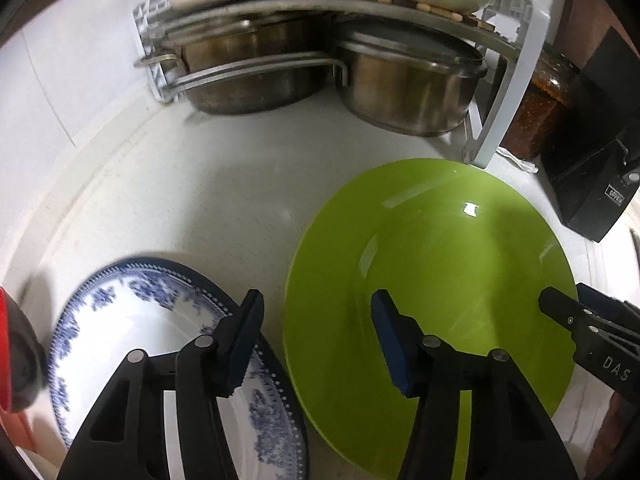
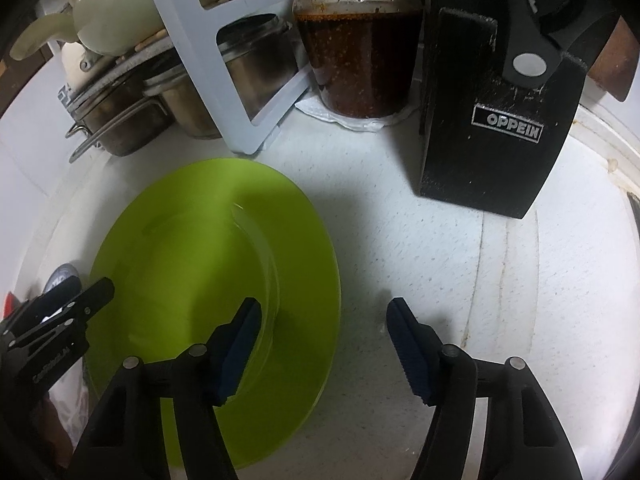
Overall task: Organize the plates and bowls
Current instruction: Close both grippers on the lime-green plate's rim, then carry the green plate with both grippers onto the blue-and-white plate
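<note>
A green plate (image 1: 432,264) lies flat on the white counter; it also shows in the right wrist view (image 2: 208,280). A blue-and-white patterned plate (image 1: 132,332) lies to its left. My left gripper (image 1: 318,336) is open and empty, hovering over the gap between the two plates, one finger over each. My right gripper (image 2: 324,344) is open and empty, above the green plate's right rim, with its left finger over the plate and its right finger over bare counter. The right gripper's tip shows in the left wrist view (image 1: 572,316).
A white rack (image 1: 504,92) holding steel pots (image 1: 404,88) stands at the back. A jar of dark sauce (image 2: 360,48) and a black knife block (image 2: 496,112) stand behind on the right. A red and black object (image 1: 12,344) sits at the far left.
</note>
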Demonstrator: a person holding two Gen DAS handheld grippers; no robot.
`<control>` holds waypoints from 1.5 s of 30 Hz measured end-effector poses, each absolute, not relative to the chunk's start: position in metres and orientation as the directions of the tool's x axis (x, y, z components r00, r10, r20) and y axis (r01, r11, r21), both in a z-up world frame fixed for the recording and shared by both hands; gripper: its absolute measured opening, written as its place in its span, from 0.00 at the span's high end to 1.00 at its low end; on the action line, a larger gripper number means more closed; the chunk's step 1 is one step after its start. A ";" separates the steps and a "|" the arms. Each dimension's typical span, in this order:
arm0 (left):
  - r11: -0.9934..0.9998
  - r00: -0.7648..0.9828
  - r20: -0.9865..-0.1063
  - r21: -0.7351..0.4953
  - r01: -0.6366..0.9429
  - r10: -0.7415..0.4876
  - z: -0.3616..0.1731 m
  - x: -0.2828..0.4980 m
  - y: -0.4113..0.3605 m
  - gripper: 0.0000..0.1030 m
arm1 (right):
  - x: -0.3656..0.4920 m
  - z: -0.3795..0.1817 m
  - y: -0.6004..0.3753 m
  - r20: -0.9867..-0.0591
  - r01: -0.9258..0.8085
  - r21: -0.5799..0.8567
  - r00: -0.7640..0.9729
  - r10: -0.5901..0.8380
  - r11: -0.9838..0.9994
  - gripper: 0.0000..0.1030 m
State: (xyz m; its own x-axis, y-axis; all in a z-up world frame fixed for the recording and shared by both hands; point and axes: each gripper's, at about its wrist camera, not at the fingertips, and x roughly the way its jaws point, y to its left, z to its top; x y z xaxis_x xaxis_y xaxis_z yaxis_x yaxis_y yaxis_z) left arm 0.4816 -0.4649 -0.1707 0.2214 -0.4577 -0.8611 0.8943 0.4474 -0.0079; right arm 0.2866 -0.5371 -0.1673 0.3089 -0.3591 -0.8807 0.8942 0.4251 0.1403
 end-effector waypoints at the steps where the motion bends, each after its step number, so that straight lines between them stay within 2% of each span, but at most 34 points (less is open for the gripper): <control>1: 0.449 0.208 -0.863 -0.024 0.893 -0.460 -0.172 0.483 -0.465 0.50 | 0.287 -0.167 -0.537 -0.880 0.894 0.134 0.305 -0.364 0.427 0.37; 4: 0.455 0.204 -0.868 -0.028 0.890 -0.452 -0.175 0.484 -0.467 0.56 | 0.288 -0.167 -0.538 -0.879 0.896 0.124 0.298 -0.371 0.427 0.40; 12: 0.448 0.192 -0.868 -0.039 0.893 -0.458 -0.174 0.485 -0.467 0.58 | 0.293 -0.168 -0.541 -0.875 0.886 0.125 0.310 -0.371 0.447 0.49; 16: 0.444 0.177 -0.869 -0.053 0.895 -0.461 -0.173 0.485 -0.467 0.62 | 0.297 -0.168 -0.540 -0.874 0.874 0.134 0.326 -0.360 0.467 0.61; 29: 0.445 0.192 -0.862 -0.043 0.895 -0.468 -0.167 0.477 -0.464 0.62 | 0.291 -0.164 -0.540 -0.865 0.871 0.132 0.334 -0.374 0.473 0.62; 45: 0.542 0.277 -0.829 -0.037 0.840 -0.486 -0.113 0.447 -0.402 0.62 | 0.277 -0.118 -0.508 -0.831 0.821 0.141 0.402 -0.384 0.554 0.62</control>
State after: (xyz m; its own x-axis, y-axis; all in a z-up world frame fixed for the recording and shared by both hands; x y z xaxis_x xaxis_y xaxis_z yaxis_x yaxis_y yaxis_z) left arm 0.4469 -0.4022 -0.1128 0.2770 -0.4864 -0.8287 0.8395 0.5420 -0.0375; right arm 0.2769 -0.5077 -0.1179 0.4018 -0.3844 -0.8312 0.8208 0.5537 0.1407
